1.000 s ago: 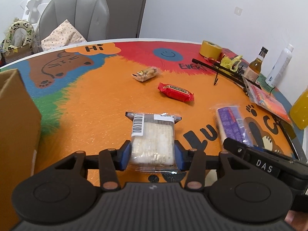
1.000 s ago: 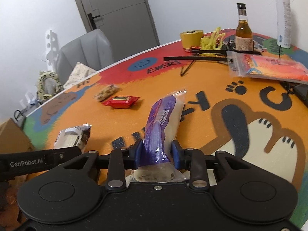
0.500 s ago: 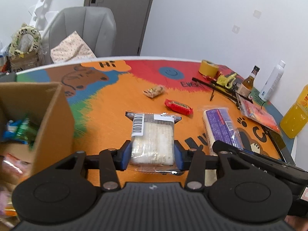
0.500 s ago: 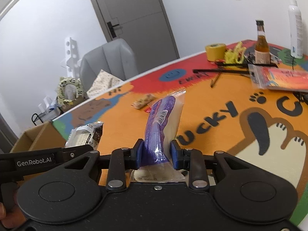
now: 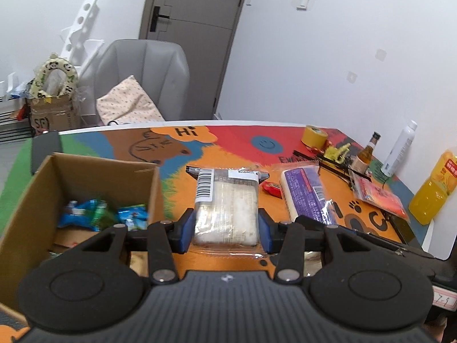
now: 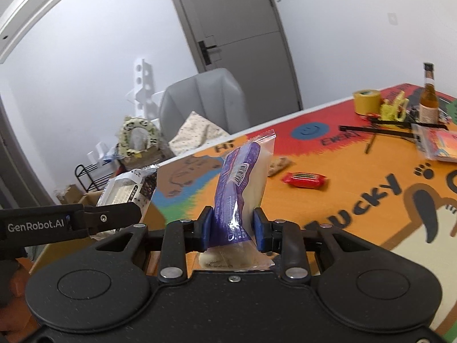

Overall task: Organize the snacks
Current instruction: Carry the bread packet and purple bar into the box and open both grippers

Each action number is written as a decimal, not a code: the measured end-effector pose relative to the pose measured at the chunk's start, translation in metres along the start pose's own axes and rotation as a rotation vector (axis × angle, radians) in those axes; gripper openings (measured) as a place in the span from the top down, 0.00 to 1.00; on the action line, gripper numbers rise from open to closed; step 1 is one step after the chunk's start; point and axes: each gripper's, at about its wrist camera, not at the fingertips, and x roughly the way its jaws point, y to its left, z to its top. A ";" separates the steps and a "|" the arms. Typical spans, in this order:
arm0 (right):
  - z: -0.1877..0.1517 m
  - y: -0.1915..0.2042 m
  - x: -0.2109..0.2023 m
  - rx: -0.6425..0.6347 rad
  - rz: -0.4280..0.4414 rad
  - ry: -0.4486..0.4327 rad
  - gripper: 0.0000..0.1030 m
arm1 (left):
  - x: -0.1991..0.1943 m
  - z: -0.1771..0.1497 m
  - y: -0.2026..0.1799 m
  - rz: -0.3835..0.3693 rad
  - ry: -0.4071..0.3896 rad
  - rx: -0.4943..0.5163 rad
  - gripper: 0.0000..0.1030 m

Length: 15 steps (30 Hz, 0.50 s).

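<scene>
My left gripper [image 5: 225, 230] is shut on a clear-wrapped white sandwich pack [image 5: 227, 203] with a barcode label, held above the table. To its left stands an open cardboard box [image 5: 85, 177] with blue and green snack packets [image 5: 100, 213] inside. My right gripper [image 6: 232, 230] is shut on a purple-labelled bread pack [image 6: 241, 177], held on edge; the same pack [image 5: 307, 194] shows in the left wrist view. The left gripper and its sandwich pack [image 6: 128, 191] appear at the left of the right wrist view. A red snack bar [image 6: 304, 179] and a small nut bar [image 6: 278, 165] lie on the orange table.
At the table's far right are a yellow tape roll [image 5: 314, 136], a brown bottle [image 5: 367, 154], a white spray bottle [image 5: 400, 148], an orange juice bottle [image 5: 434, 188], a red-orange bag [image 5: 377, 197] and black sticks [image 6: 391, 131]. A grey chair [image 5: 142, 77] with a cushion stands behind the table.
Both grippers have risen and swung left with their packs still held. The cardboard box has come into full view at the left, showing its contents.
</scene>
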 end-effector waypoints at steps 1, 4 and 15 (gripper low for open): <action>0.000 0.004 0.000 -0.004 0.007 -0.002 0.73 | -0.003 0.000 0.004 0.005 -0.004 -0.005 0.57; 0.002 0.016 -0.001 -0.016 0.030 -0.008 0.73 | -0.014 0.000 0.017 0.023 -0.020 -0.022 0.57; 0.003 0.064 0.001 -0.069 0.106 -0.013 0.73 | -0.045 0.000 0.069 0.105 -0.065 -0.091 0.57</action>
